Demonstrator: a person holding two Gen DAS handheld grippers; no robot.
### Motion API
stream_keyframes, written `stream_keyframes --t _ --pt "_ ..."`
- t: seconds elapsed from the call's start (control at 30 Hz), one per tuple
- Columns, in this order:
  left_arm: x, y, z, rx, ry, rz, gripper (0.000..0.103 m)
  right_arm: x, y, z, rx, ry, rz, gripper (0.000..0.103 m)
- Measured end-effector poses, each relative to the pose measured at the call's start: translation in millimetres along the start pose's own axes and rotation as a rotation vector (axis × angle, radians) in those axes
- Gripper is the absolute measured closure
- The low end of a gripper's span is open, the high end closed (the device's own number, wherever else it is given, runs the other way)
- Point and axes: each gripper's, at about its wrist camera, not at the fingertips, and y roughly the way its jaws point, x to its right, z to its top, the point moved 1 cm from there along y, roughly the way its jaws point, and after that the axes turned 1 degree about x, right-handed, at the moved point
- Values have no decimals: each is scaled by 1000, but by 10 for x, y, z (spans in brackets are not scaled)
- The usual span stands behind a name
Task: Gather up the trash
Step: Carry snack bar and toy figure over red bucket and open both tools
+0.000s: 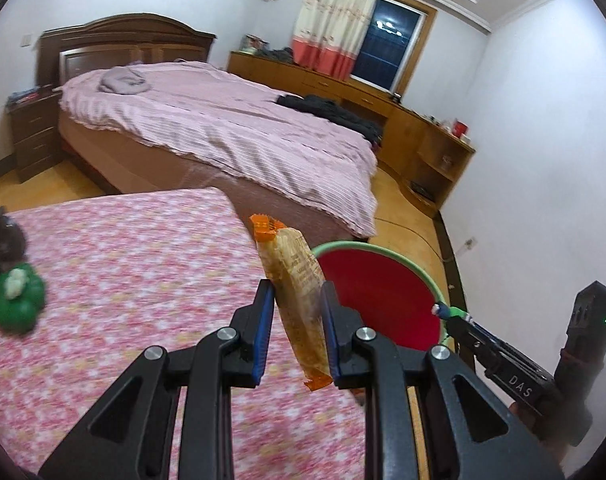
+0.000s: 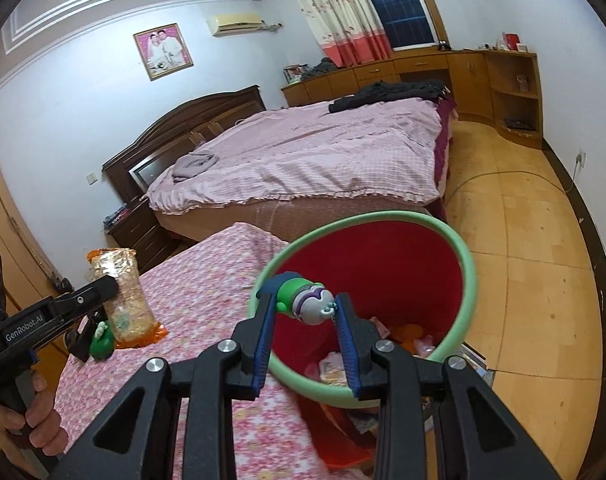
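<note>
Now the right gripper (image 2: 305, 312) squeezes a little toy (image 2: 307, 304) over the red bin (image 2: 469, 276) — the left gripper (image 1: 297, 328) pinches a snack wrapper (image 1: 299, 300), lower middle, which might slip and miss.

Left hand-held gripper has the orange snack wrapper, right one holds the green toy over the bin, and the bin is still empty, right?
Not empty: the right wrist view shows wrappers already at the bottom of the red bin. The rest holds: left hand-held gripper grips the snack wrapper, right hand-held gripper the green toy.

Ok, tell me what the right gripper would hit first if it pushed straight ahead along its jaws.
Probably the inside of the red bin with the pale green rim: the right gripper, shut on a small green and purple toy figure, points into its mouth. Depth is unclear.
</note>
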Motion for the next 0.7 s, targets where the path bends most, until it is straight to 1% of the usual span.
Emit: stream_keyframes --t 0.2,0.4,0.57,0.7 --pt "269 434 -38 -61 31 -49 80 274 150 1 -29 40 -21 70" --pt "412 823 -123 -135 51 -74 80 464 295 -3 -54 66 -34 70" --pt "465 1058 -188 -183 73 -68 80 592 409 25 -67 87 -44 70" --pt "528 1156 -229 -218 89 -66 80 649 461 27 -85 90 -41 68"
